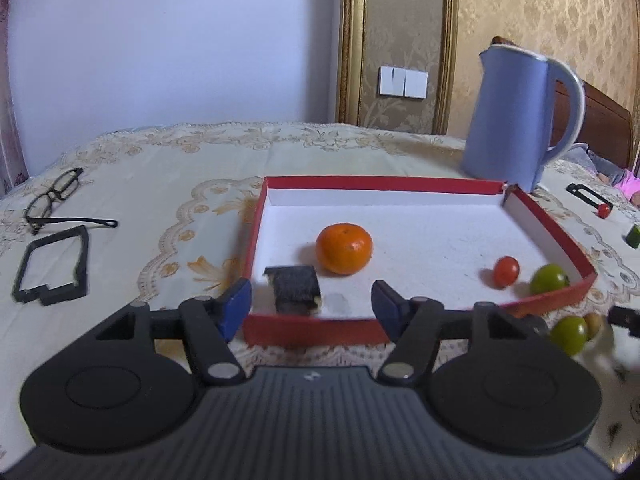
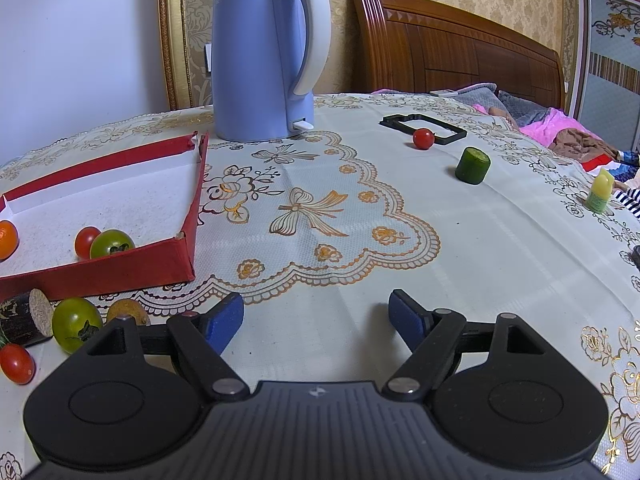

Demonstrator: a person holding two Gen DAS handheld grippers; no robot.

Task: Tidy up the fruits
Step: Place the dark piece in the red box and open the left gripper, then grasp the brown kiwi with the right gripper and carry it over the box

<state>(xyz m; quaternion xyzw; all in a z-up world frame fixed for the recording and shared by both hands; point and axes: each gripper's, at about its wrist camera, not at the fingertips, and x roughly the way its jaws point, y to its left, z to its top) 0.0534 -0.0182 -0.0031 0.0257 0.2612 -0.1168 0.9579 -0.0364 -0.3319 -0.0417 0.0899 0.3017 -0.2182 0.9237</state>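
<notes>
A red tray (image 1: 312,330) with a white floor holds a mandarin (image 1: 344,247), a red cherry tomato (image 1: 506,271), a green tomato (image 1: 549,279) and a dark cut piece (image 1: 296,290). My left gripper (image 1: 312,304) hangs open over the tray's near edge; the dark piece lies between its blue pads, untouched. My right gripper (image 2: 316,316) stands open over bare tablecloth. To its left, outside the tray (image 2: 188,240), lie a green tomato (image 2: 76,323), a red tomato (image 2: 16,363), a dark stick piece (image 2: 28,316) and a brownish fruit (image 2: 128,310). Farther off sit a red tomato (image 2: 423,138) and a cucumber piece (image 2: 473,165).
A blue kettle (image 2: 260,60) stands behind the tray. Glasses (image 1: 56,196) and a black frame (image 1: 52,268) lie left of the tray; another black frame (image 2: 424,126) lies at the back right. A small yellow-green bottle (image 2: 600,192) stands near the table's right edge, with a bed beyond.
</notes>
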